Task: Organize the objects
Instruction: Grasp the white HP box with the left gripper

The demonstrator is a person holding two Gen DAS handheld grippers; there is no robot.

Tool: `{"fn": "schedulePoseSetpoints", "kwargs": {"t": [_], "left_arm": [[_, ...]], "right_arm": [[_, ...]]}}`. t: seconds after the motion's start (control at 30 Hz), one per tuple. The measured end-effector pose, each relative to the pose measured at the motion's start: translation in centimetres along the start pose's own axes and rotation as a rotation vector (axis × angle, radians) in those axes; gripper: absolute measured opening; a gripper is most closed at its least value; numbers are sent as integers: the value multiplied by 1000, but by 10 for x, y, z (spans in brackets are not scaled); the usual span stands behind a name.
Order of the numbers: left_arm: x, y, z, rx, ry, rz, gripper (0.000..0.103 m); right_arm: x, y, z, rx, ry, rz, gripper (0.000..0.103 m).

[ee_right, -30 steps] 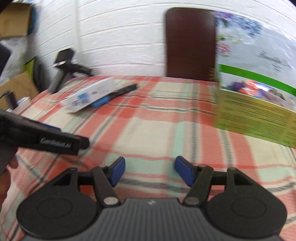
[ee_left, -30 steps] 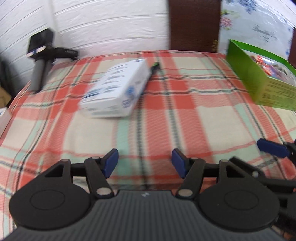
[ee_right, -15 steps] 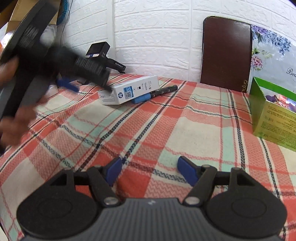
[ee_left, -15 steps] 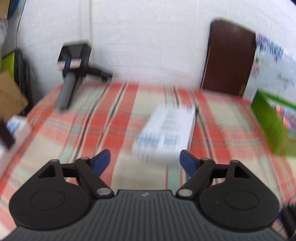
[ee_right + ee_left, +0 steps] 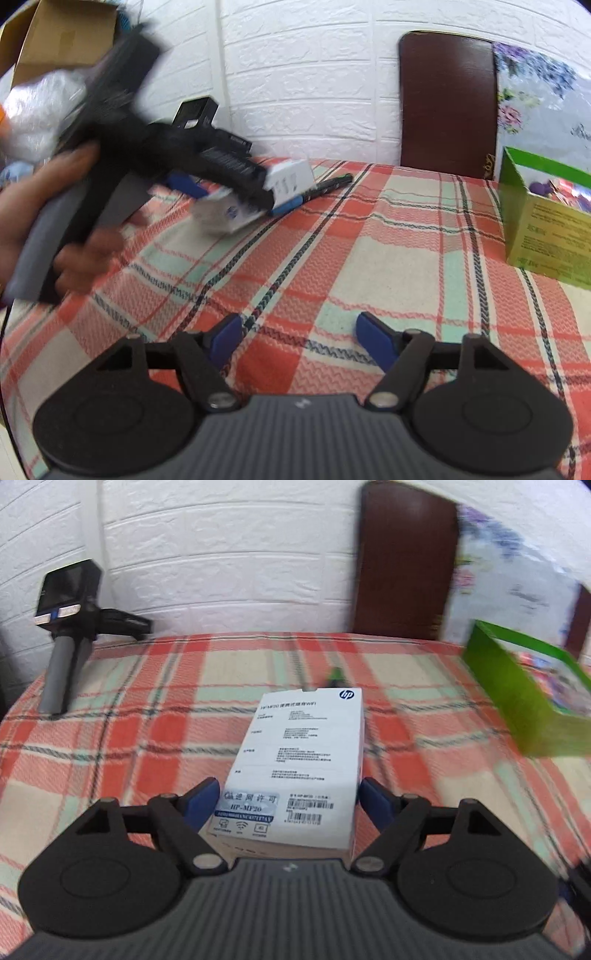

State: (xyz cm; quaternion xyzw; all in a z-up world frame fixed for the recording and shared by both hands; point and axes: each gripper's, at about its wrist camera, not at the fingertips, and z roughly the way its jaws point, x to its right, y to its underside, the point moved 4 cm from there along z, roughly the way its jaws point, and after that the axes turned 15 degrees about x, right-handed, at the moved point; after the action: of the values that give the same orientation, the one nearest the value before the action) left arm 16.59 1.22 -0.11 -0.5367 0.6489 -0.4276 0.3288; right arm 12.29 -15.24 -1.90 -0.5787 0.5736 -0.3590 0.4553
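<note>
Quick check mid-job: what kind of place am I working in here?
Probably a home room: a table under a plaid cloth, a white brick-pattern wall, a dark chair back behind it.

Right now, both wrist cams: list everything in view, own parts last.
HP box: 1, white, on cloth between left gripper's fingers
marker: 1, black, blue cap, beside HP box
green box: 1, open, table's right
handheld device: 1, black, grey handle, table's far left
tablecloth: 1, red-green plaid
chair back: 1, dark brown, by wall
cardboard box: 1, brown, upper left
left gripper: blue pads, jaws just closing around HP box, contact unclear
right gripper: open, empty
hand: holds left gripper
</note>
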Motion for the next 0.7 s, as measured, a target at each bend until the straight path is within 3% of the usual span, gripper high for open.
{"fn": "schedulePoseSetpoints", "kwargs": {"t": [0.13,0.23,0.3,0.37,0.43,0.53,0.63,0.7], "left_arm": [[32,22,-43,46,189,130,84],[50,38,-69,57,335,270,81],[52,44,-81,68,372,322,83],[42,42,-90,71,370,291,89],[23,34,-99,86,328,194,91],[-14,25,-107,45,275,-115,89],[-33,32,-104,-56,272,-428,68],[-33,43,-97,-111,286,-559,64]], "right_arm": [[21,-8,-13,19,28,44,71],[37,-14,-28,14,-36,82,71],[45,-17,-38,-6,-102,110,71],[51,-18,-44,-18,-125,136,71],[56,-20,-45,-13,-128,166,72],[61,-29,-33,-7,-117,215,71],[63,-41,-9,-6,-126,253,70],[62,-46,13,-30,-124,276,62]]}}
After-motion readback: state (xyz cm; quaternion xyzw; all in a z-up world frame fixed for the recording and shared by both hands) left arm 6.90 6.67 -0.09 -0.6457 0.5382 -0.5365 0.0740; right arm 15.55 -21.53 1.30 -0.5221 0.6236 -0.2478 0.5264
